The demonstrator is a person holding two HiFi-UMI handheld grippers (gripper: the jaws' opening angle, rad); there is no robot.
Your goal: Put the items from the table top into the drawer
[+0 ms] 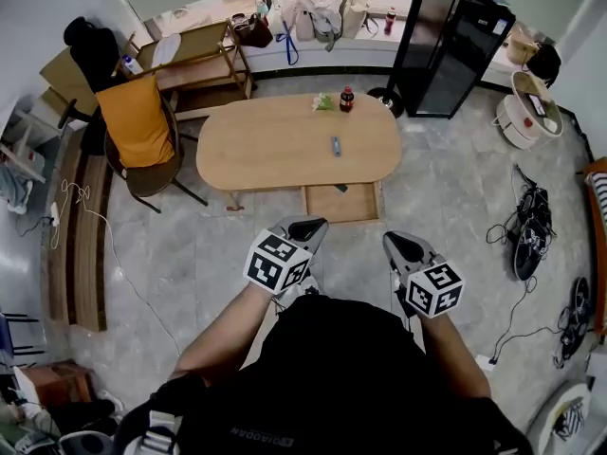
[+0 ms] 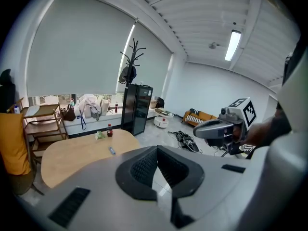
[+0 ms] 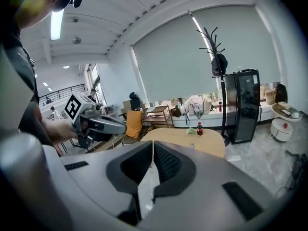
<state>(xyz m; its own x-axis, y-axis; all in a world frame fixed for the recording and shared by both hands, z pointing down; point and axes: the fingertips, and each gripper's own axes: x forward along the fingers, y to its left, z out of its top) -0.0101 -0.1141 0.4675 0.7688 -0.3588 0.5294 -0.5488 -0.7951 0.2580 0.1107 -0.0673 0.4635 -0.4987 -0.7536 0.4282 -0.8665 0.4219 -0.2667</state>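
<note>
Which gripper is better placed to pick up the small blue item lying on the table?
Left, narrowly. Both are shut, empty and short of the table. The left gripper lies nearer the blue item and the open drawer; the right gripper sits further back and aside.

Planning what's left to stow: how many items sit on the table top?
3. A dark bottle at the far edge, a greenish item beside it, and a small blue object near the middle. Anything smaller might not show.
</note>
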